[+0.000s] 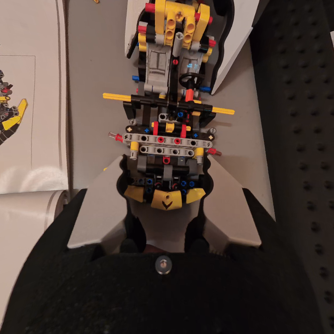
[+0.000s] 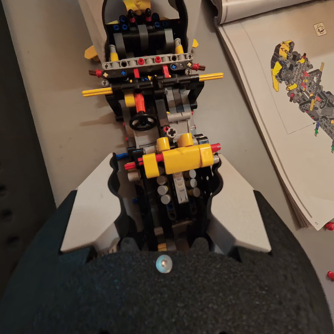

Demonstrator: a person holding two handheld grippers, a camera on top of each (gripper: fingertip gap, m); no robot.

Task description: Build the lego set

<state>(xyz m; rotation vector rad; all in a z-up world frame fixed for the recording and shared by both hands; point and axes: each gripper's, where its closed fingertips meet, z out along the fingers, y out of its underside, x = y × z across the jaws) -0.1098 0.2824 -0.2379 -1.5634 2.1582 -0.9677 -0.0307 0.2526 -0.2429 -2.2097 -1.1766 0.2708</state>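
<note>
left gripper (image 1: 164, 182): white wedge fingers, wavy black pads, black textured body, silver screw | right gripper (image 2: 164, 180): same build

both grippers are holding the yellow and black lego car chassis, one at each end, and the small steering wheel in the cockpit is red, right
Not quite: the small steering wheel is black, sitting on an orange-red column; the right wrist view shows it clearly. The rest holds: the left gripper and right gripper each clasp one end of the yellow and black lego car chassis.
</note>
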